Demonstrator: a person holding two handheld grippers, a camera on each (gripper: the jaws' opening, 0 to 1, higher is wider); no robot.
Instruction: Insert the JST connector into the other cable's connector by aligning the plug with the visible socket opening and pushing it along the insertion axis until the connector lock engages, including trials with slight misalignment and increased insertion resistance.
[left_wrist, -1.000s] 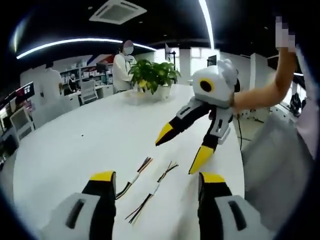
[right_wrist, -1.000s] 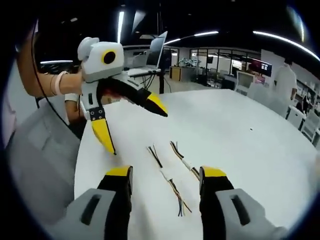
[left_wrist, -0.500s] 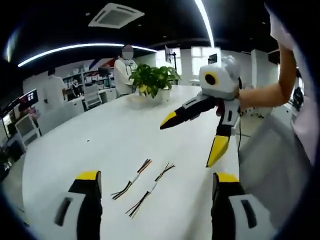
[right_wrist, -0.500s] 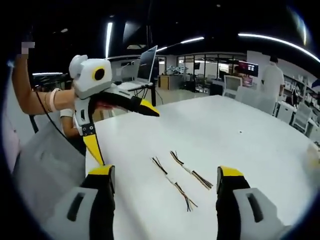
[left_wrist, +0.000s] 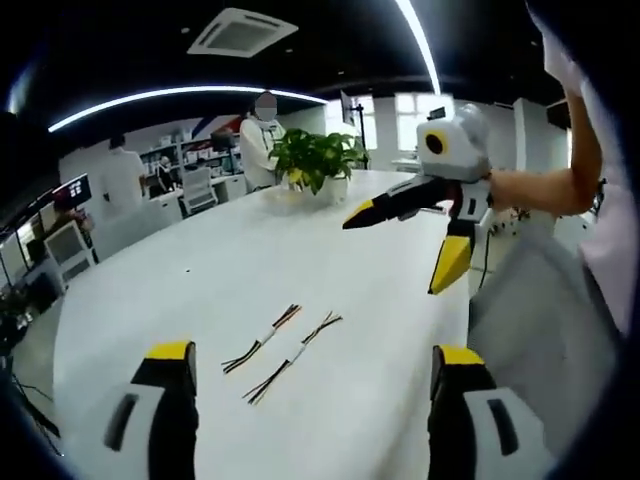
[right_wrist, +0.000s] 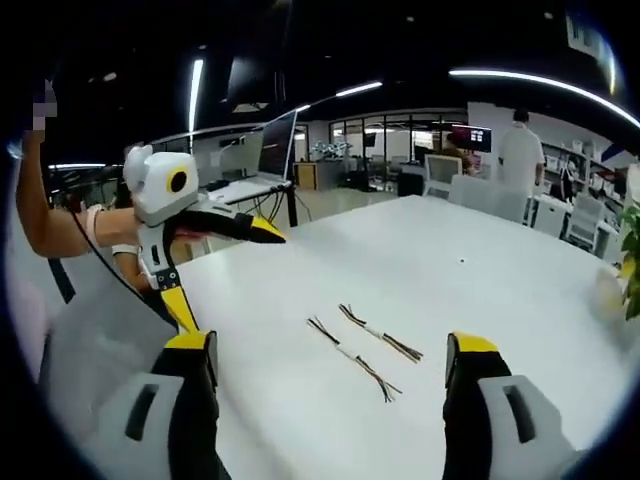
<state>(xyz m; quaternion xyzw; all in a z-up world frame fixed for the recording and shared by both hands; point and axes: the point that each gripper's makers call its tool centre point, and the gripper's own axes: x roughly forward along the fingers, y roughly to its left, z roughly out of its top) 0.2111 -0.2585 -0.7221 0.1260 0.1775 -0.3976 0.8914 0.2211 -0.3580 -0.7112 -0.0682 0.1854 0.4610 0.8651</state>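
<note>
Two short cables with thin multicoloured wires and small white connectors lie side by side on the white table (left_wrist: 180, 290), apart from each other: one cable (left_wrist: 265, 338) and the other cable (left_wrist: 298, 352). In the right gripper view the same cables (right_wrist: 375, 332) (right_wrist: 345, 352) lie just beyond my jaws. My left gripper (left_wrist: 312, 352) hovers open above and short of them, also seen as the left gripper (right_wrist: 225, 268) at the table's edge. My right gripper (right_wrist: 331, 343) is open too, and appears as the right gripper (left_wrist: 405, 245) held high over the table. Nothing is held.
A potted plant (left_wrist: 315, 155) stands at the far end of the table. People stand among desks and chairs (left_wrist: 260, 140) beyond it. A monitor (right_wrist: 278, 140) sits on a desk behind the table. The table edge (left_wrist: 470, 320) runs close to the person's body.
Both views have pulled back and risen from the cables, and both grippers' jaws have spread wider. The cables lie where they were.
</note>
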